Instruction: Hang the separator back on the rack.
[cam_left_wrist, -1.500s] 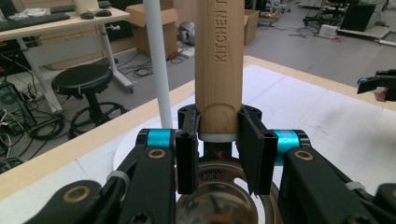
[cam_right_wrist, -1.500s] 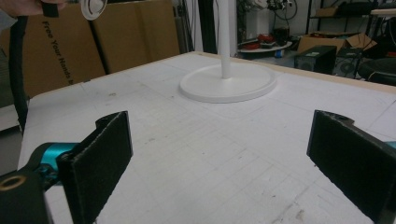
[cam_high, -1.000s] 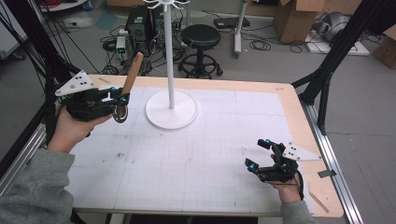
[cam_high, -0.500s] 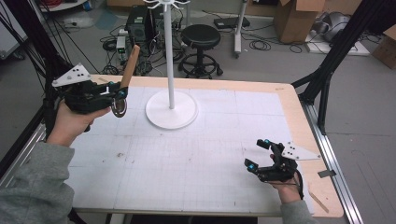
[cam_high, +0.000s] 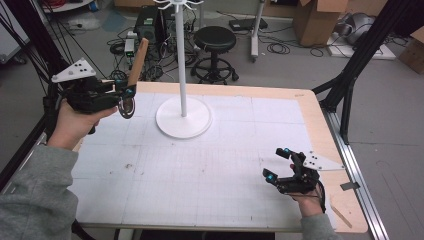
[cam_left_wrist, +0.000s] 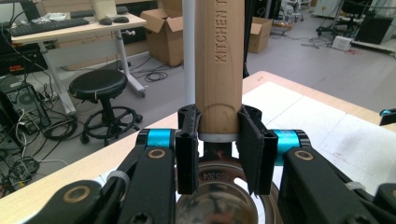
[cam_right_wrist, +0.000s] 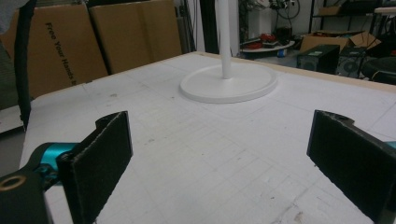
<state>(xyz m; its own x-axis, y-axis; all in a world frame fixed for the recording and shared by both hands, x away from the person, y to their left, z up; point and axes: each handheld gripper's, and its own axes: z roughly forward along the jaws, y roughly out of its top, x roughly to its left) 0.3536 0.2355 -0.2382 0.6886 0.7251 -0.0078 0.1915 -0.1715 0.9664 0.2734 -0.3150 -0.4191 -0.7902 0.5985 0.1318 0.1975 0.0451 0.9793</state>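
Utensil: a kitchen tool (cam_high: 134, 75) with a pale wooden handle and a round metal head was held in the left gripper (cam_high: 124, 92), above the tabletop's (cam_high: 210, 165) far left corner, left of the white stand (cam_high: 183, 112) and apart from it.
Grip point: the fingers (cam_left_wrist: 250, 154) were clamped on the bottom of the handle, just above the metal collar, likely so the long handle stayed free to be steered.
Pose: the handle rose tilted up and slightly right in the high view, with the head hanging below the gripper; this suggested it was being carried toward the hooks (cam_high: 178, 4) at the stand's top for hanging.
Look of the handle: light, smooth wood, stamped lettering reading "KITCHEN" running along it (cam_left_wrist: 219, 51) in the left gripper view.
Look of the head: shiny steel (cam_left_wrist: 219, 200), with a stamped number near the collar; whether it was a strainer or a ladle, I cannot tell.
Stand: a thin white pole on a round flat base (cam_right_wrist: 229, 84), set toward the far middle of the tabletop.
Right gripper: (cam_high: 285, 167) rested low near the right front edge, its fingers (cam_right_wrist: 100, 156) wide apart and holding nothing, seemingly parked out of the way.
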